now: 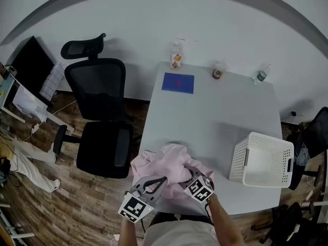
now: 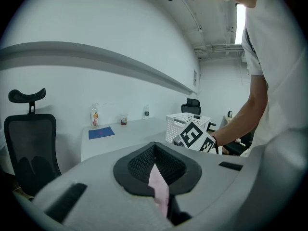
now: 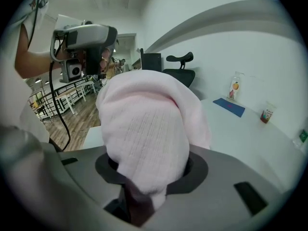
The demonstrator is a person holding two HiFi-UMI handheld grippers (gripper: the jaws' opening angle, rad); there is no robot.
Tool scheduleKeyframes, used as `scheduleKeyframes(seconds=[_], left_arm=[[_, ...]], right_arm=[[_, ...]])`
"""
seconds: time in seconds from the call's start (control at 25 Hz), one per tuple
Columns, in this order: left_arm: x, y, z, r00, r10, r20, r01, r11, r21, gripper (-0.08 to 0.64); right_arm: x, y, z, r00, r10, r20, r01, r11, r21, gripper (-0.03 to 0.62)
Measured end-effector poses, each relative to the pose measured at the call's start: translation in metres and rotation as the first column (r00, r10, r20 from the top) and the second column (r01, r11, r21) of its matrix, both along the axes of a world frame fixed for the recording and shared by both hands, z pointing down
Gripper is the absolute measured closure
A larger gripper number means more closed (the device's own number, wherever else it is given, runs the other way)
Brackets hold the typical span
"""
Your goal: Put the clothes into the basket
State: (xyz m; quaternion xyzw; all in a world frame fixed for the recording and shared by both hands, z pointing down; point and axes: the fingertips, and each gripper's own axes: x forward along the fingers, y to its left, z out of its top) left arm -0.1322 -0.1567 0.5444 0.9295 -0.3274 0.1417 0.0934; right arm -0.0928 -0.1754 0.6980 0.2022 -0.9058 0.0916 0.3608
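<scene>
clamping the pink garment [image 1: 171,160], left tongs [image 1: 150,184] and right tongs [image 1: 193,175] both pinch it over the surface [image 1: 215,106] edge.

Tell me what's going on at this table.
A person works a gripper in each hand. The left gripper pinches a thin fold of the pink garment, the right gripper a thick bunch of it, at the near edge of the white table. The white basket stands to the right, apparently empty.
</scene>
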Motion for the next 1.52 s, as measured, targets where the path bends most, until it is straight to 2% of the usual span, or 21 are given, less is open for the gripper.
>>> scheduleKeyframes(seconds=[0.24,0.4,0.8,0.96,1.16,1.52], left_arm=[[0.006,0.003,-0.012,1.0,0.03,0.01,-0.03,0.998,0.047,0.554],[0.012,0.001,-0.033,1.0,0.022,-0.006,-0.021,0.998,0.061,0.554],[0.033,-0.003,-0.099,0.996,0.086,-0.011,-0.081,0.97,0.231,0.554],[0.043,-0.002,-0.119,0.993,0.115,0.004,-0.111,0.952,0.284,0.554],[0.053,-0.002,-0.147,0.989,0.147,0.009,-0.14,0.92,0.366,0.554],[0.074,-0.008,-0.185,0.979,0.203,0.009,-0.185,0.872,0.453,0.554]], right_arm=[[0.007,-0.004,-0.036,0.998,0.029,0.049,-0.032,0.998,0.061,0.416],[0.013,-0.008,-0.066,0.996,0.043,0.082,-0.053,0.992,0.113,0.416],[0.034,-0.025,-0.149,0.987,0.078,0.138,-0.113,0.957,0.266,0.417],[0.046,-0.032,-0.18,0.984,0.094,0.15,-0.139,0.935,0.327,0.417],[0.068,-0.041,-0.218,0.978,0.132,0.164,-0.188,0.897,0.399,0.417],[0.105,-0.049,-0.279,0.968,0.188,0.164,-0.247,0.817,0.521,0.417]])
